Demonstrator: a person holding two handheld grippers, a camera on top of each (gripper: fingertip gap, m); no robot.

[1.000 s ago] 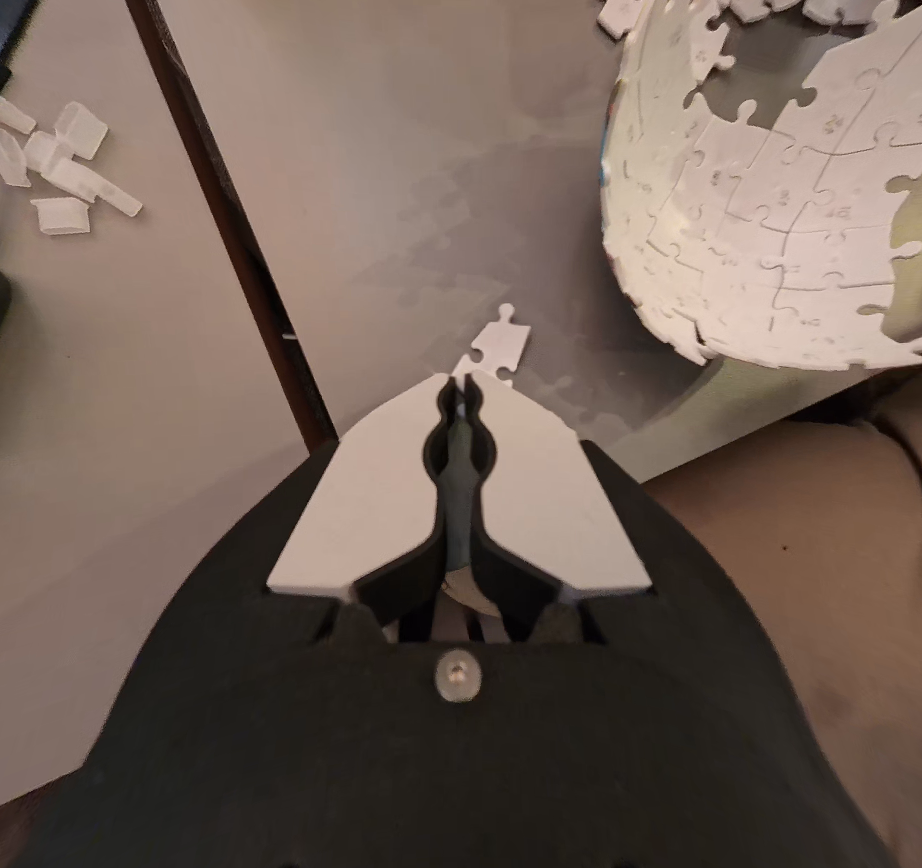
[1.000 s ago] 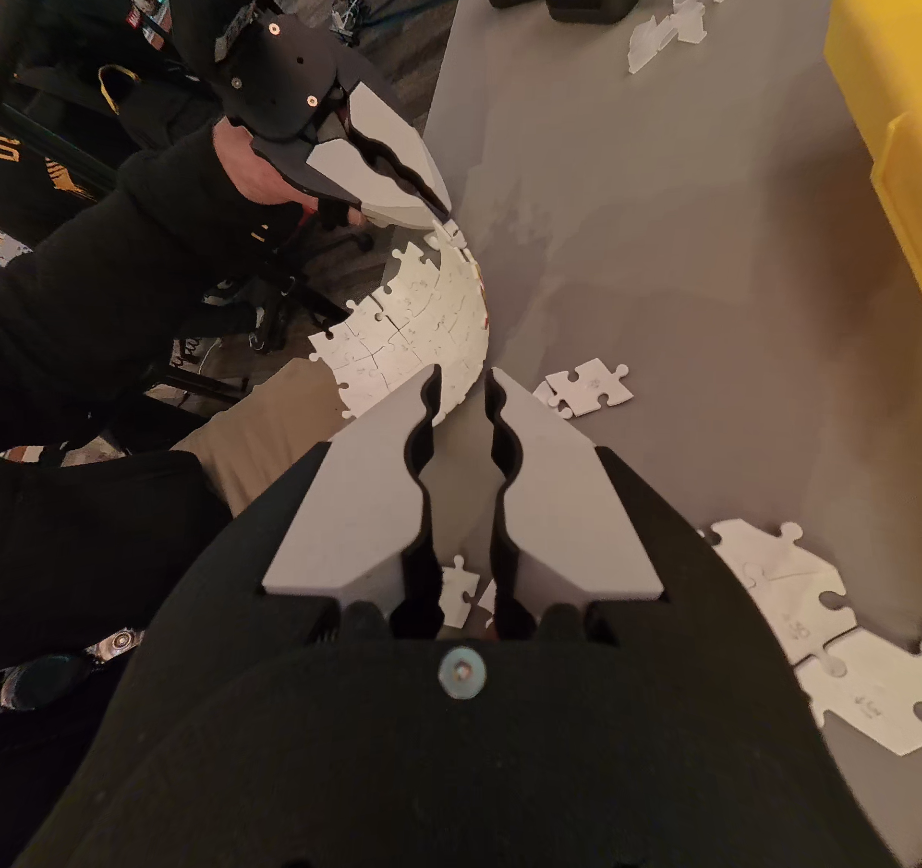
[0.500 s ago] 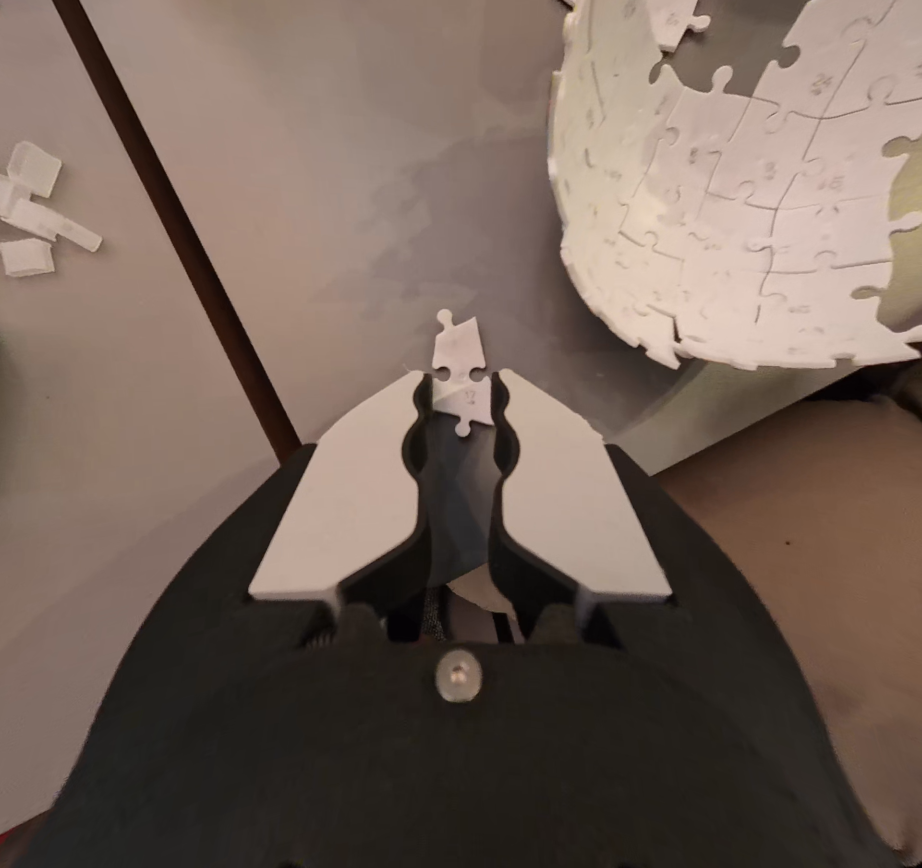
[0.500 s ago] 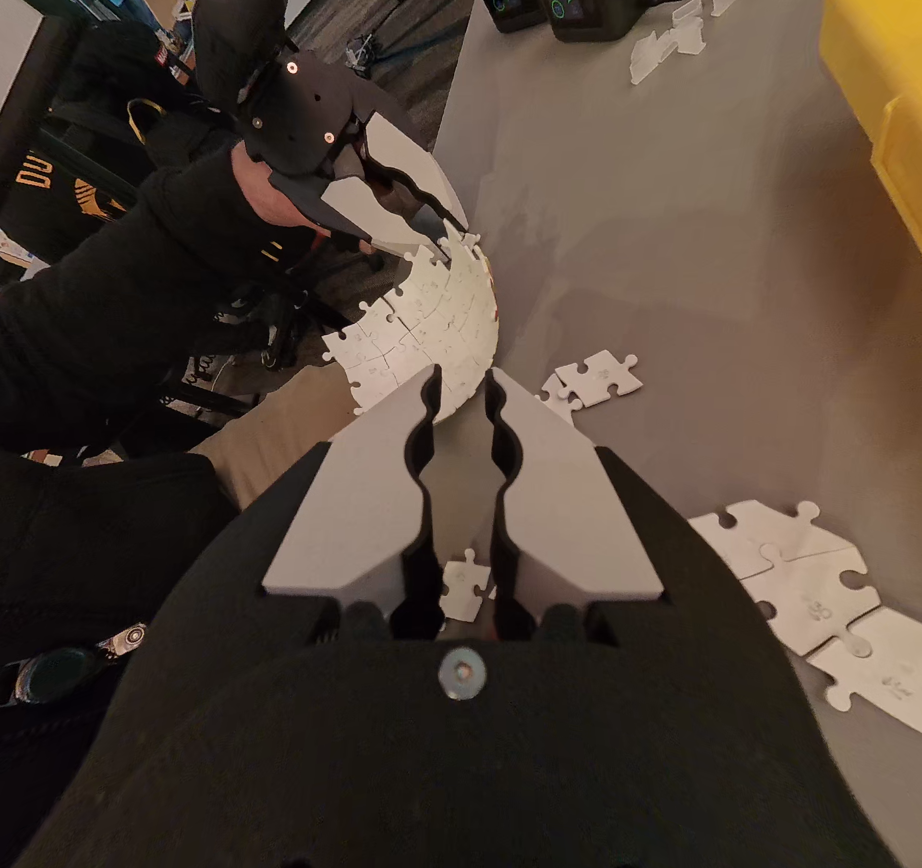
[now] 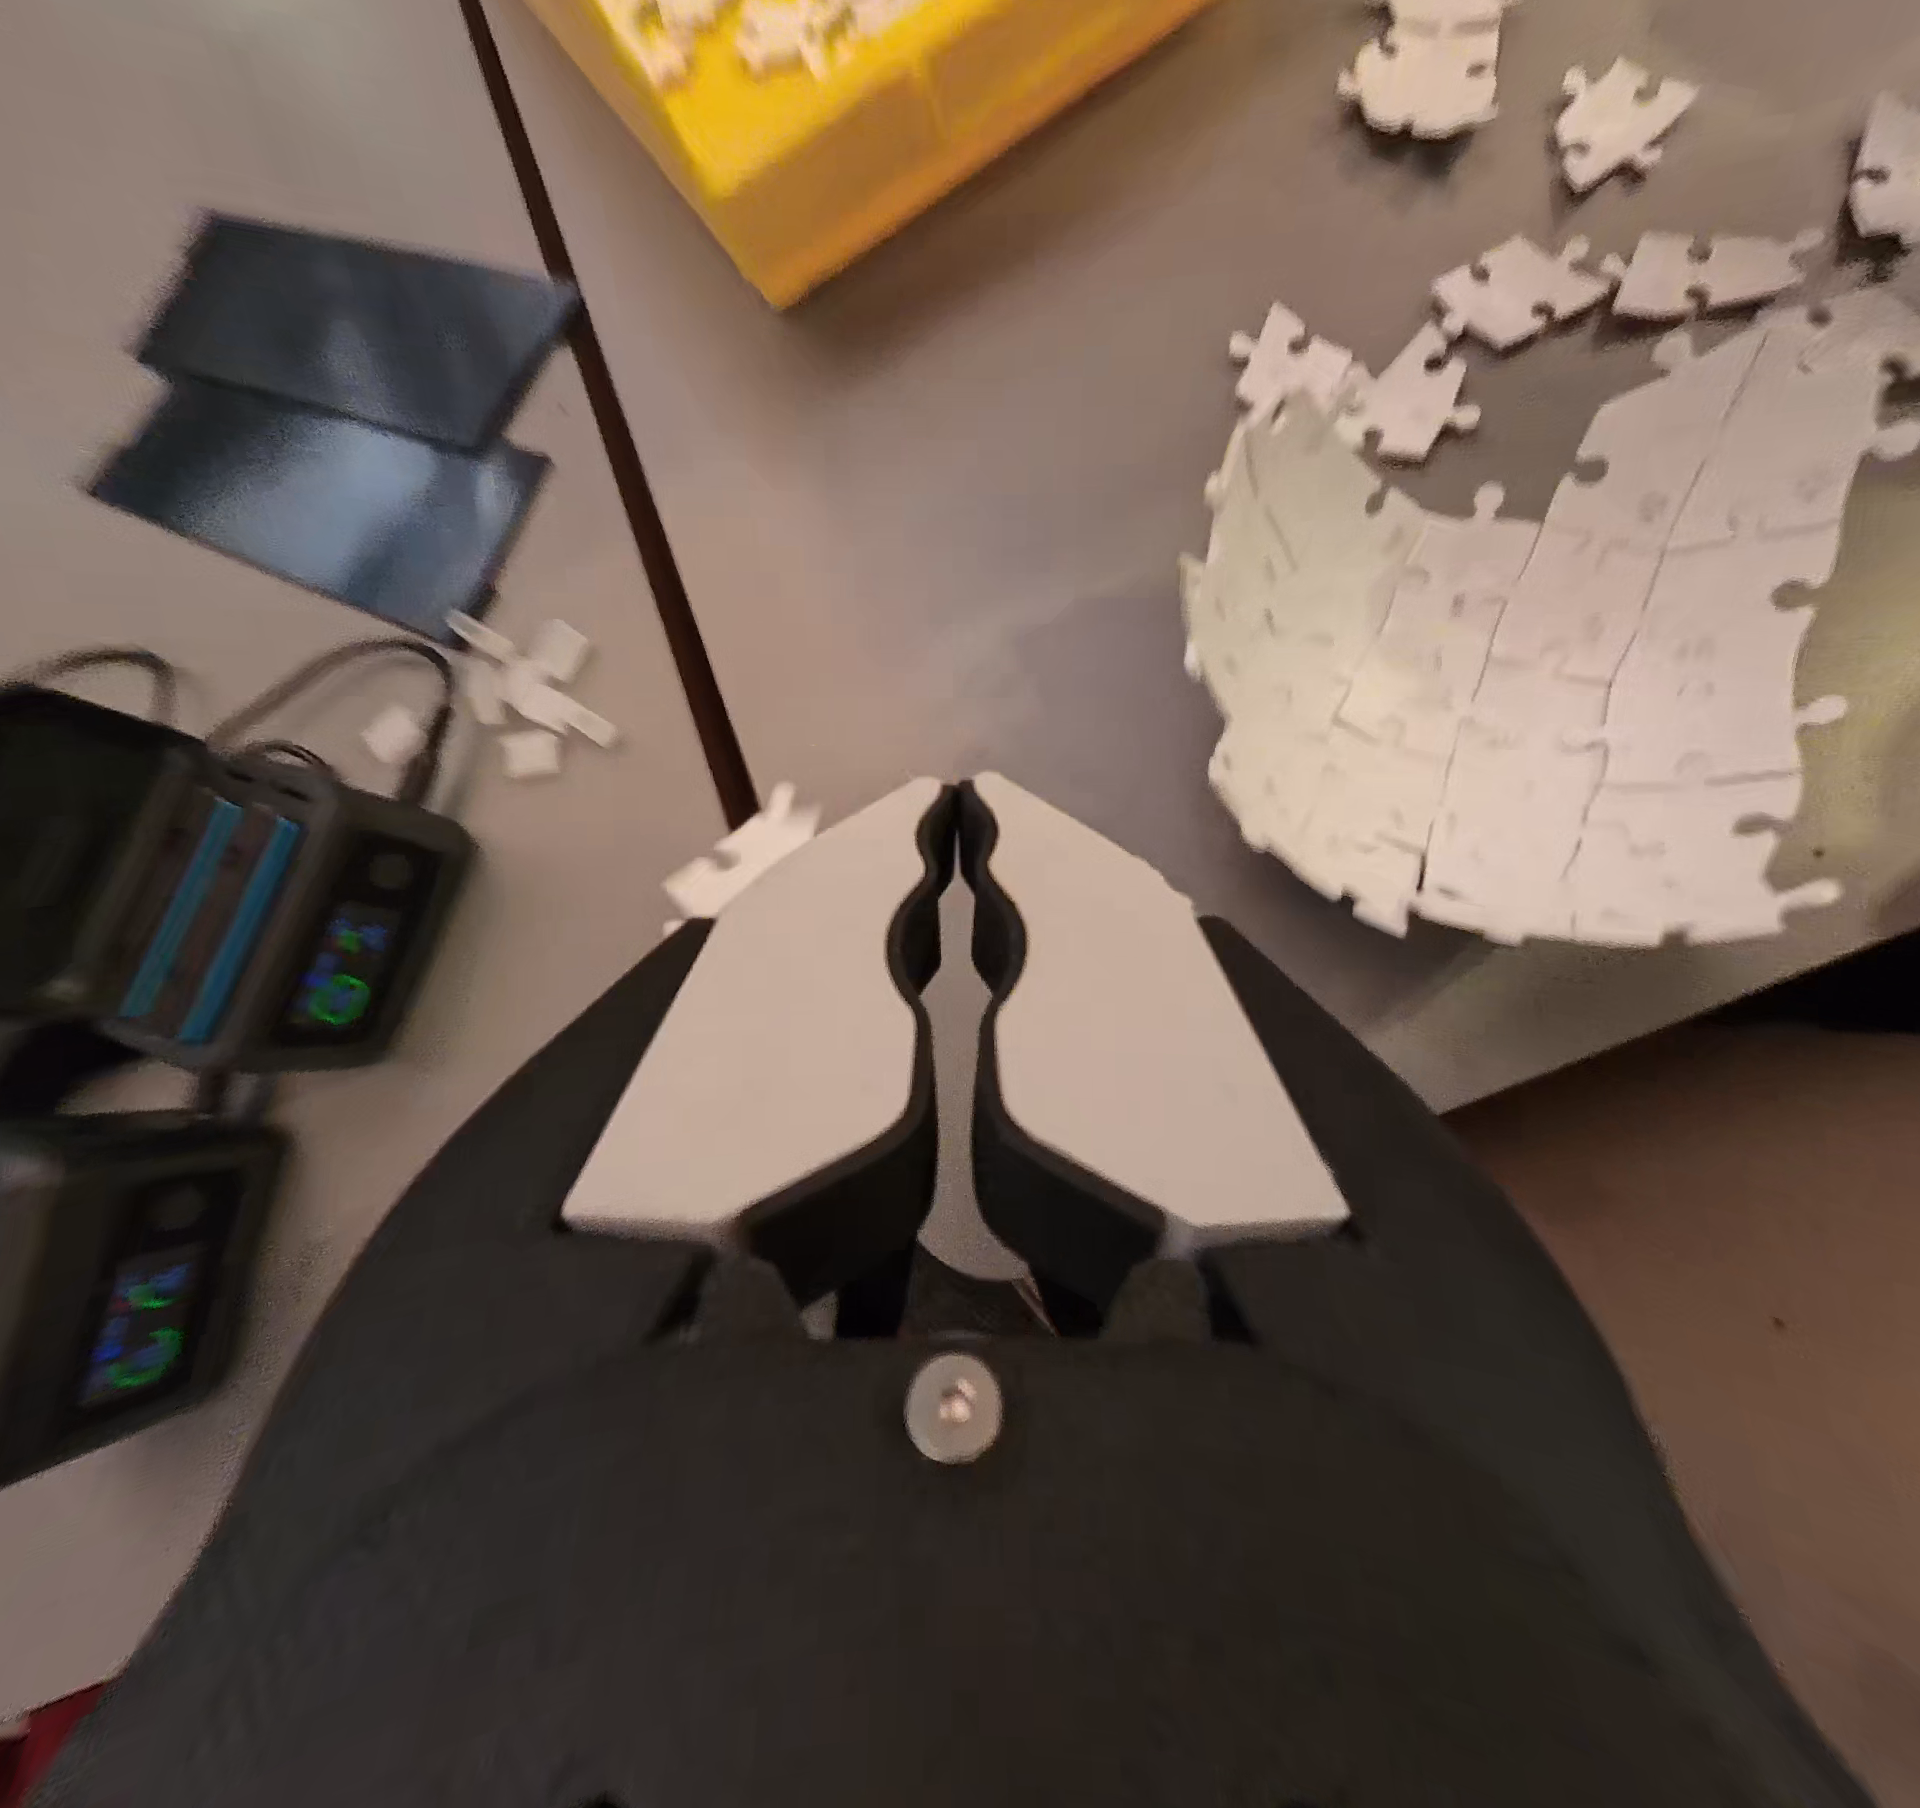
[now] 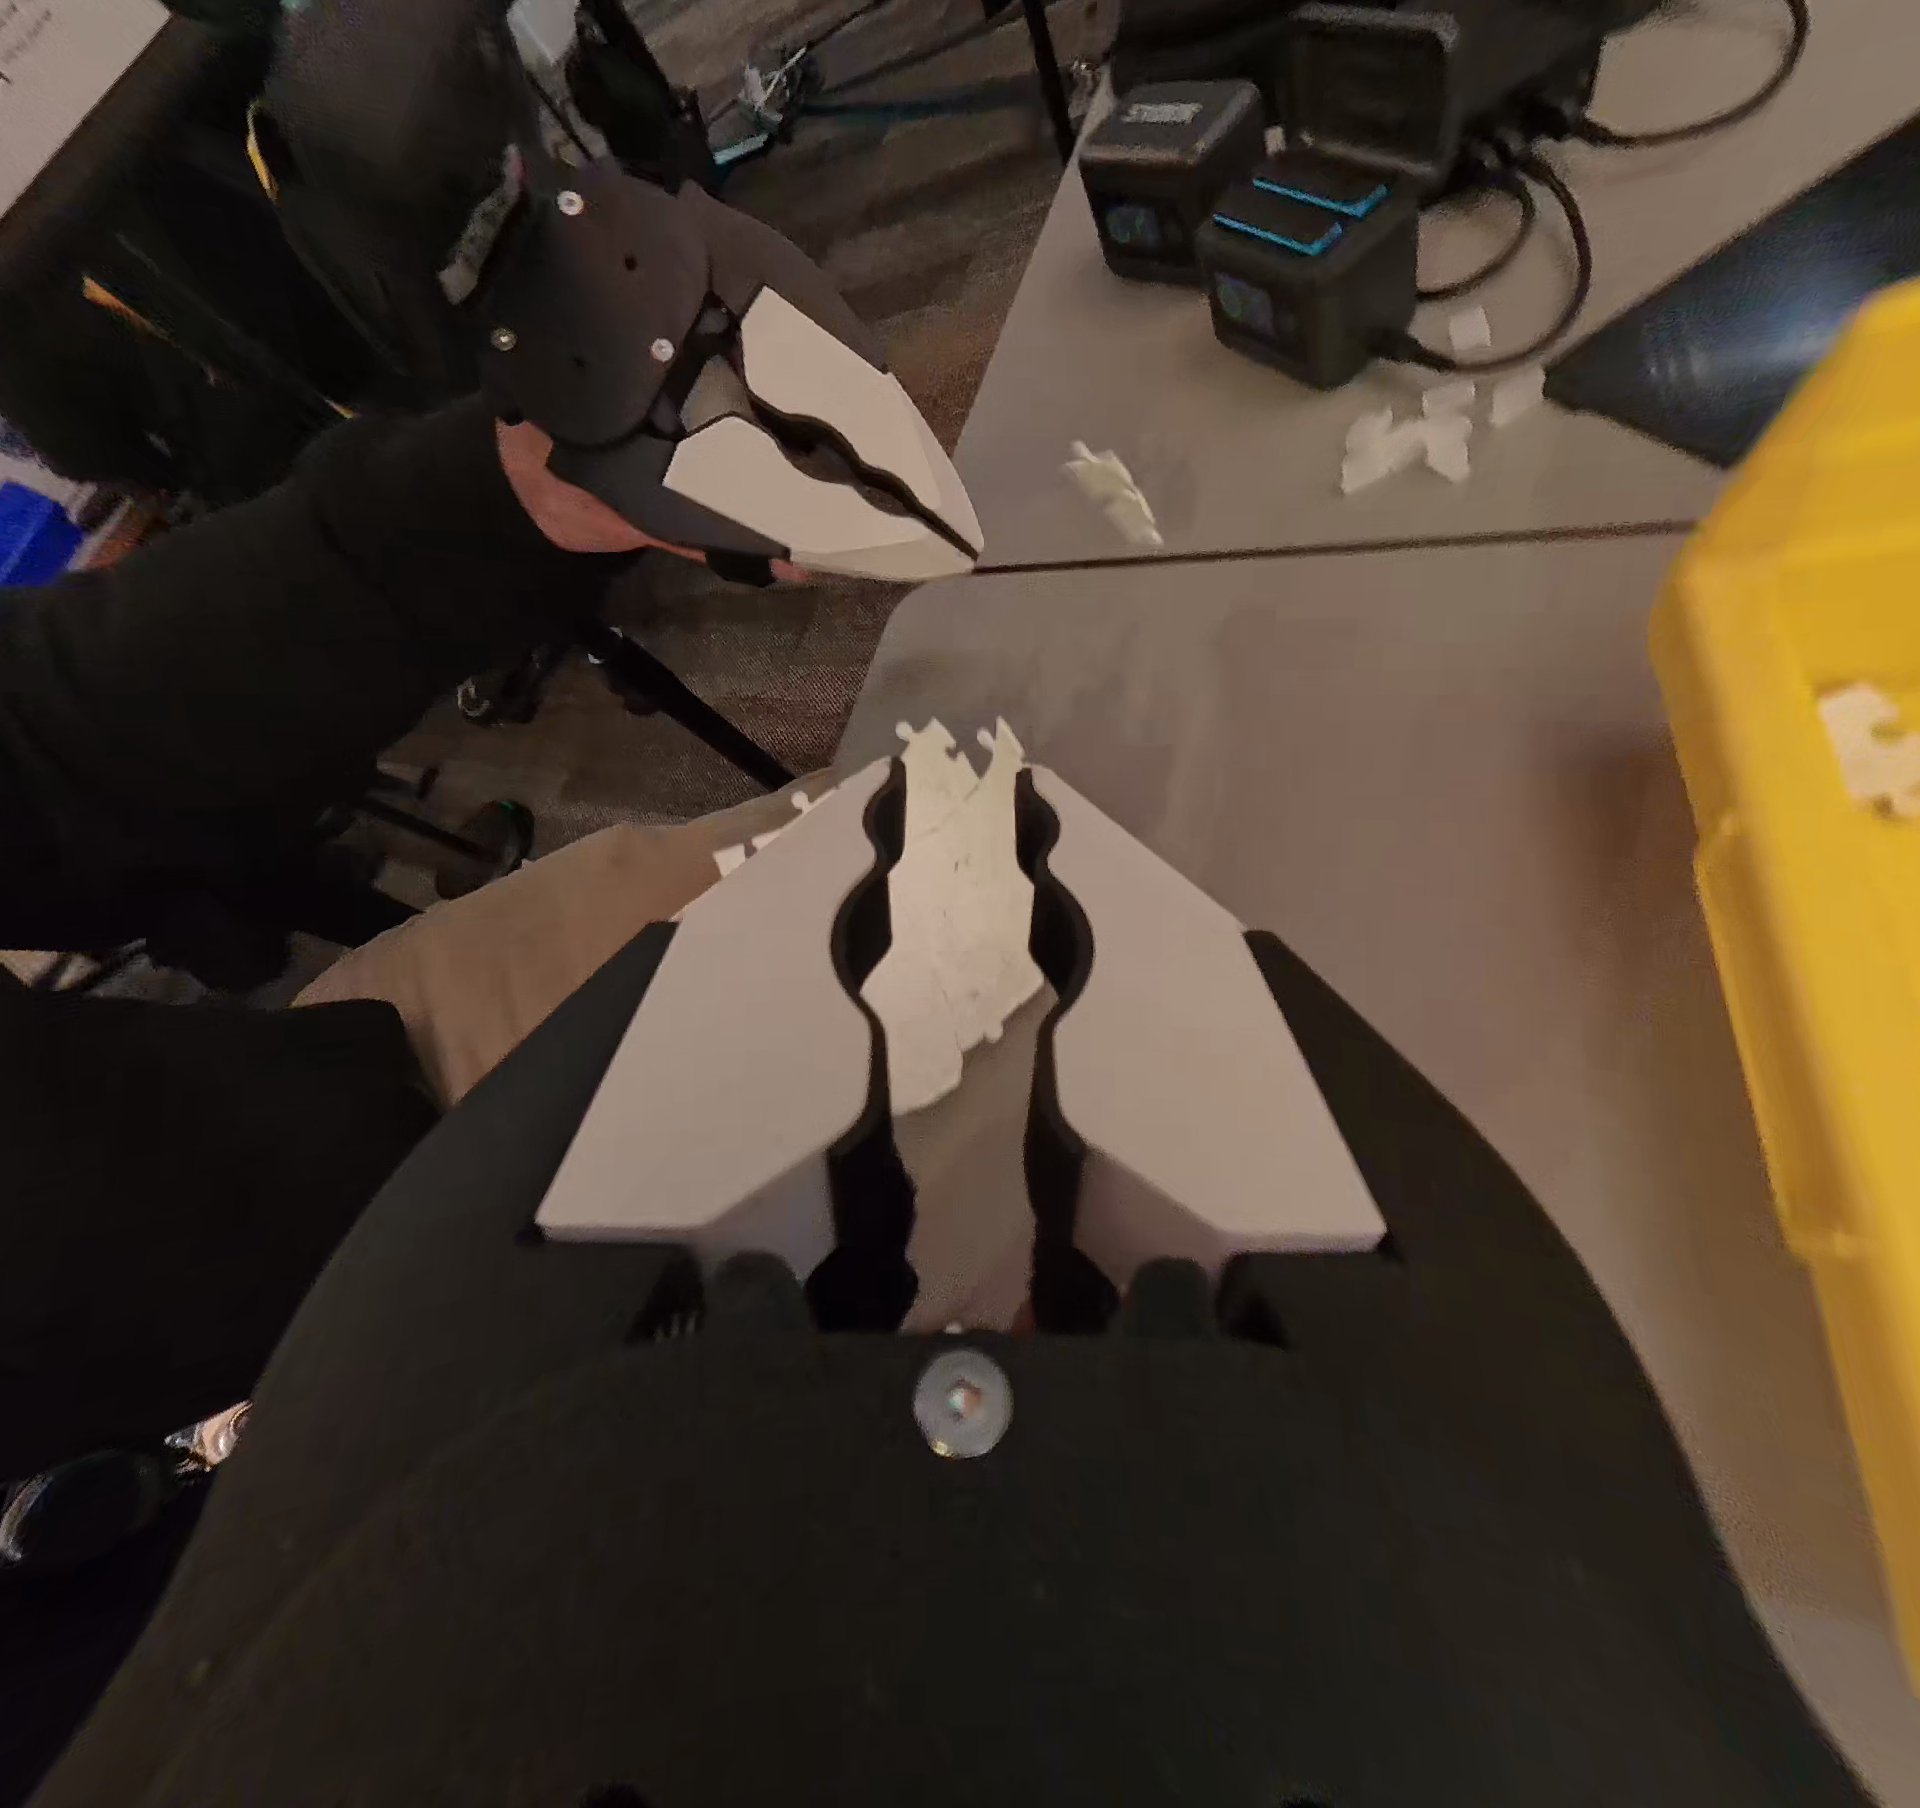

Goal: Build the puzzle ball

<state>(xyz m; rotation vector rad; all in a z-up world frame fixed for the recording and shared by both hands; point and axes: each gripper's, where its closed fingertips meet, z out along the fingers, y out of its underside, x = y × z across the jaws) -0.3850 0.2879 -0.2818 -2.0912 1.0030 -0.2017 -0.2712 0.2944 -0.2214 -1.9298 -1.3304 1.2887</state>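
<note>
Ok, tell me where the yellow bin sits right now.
In the left wrist view the yellow bin sits at top centre on the grey table, beyond the half-built puzzle ball; in the right wrist view it fills the right edge.

The room light is looking dim and warm. Both pictures are smearing, most around the yellow bin (image 5: 935, 75), whose edges are looking fuzzy. Near it, the dark mats (image 5: 332, 428) are shining with pale glare. Straight lines are bending toward the picture edges.

Matt white puzzle ball (image 5: 1538, 688) shell, glossy yellow plastic bin (image 5: 935, 96), smooth grey table (image 5: 935, 470)
</note>
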